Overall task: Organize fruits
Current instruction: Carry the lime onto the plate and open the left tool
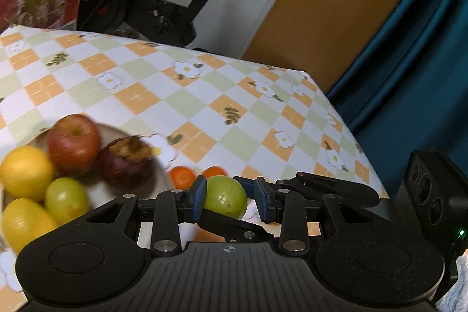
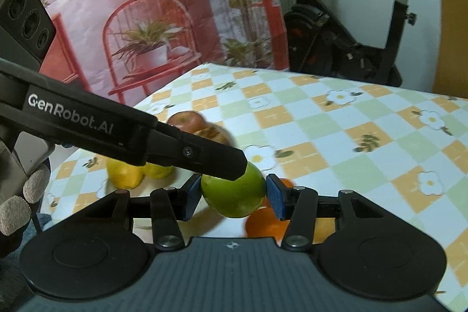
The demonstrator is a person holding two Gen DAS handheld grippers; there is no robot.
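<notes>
Green round fruit [image 2: 234, 192] sits clamped between the blue pads of the right gripper [image 2: 233, 201], lifted above the table. The left gripper [image 1: 231, 199] straddles the same fruit with its jaws parted: one blue pad lies against the fruit's side, and a gap shows at the other. In the right wrist view, one black finger of the left gripper lies across the top of the fruit.

Just under it, small oranges [image 1: 182, 176] lie on the checked orange, green and white tablecloth [image 1: 204, 107]. Beside them stands a pale round plate [image 1: 162, 174] holding a red apple [image 1: 74, 144], a darker bruised apple [image 1: 127, 163], two yellow lemons [image 1: 25, 171] and a second green fruit [image 1: 65, 199].

Beyond the table stand a black exercise bike [image 1: 175, 10], a teal curtain [image 1: 409, 63] and a printed red backdrop [image 2: 146, 19].
</notes>
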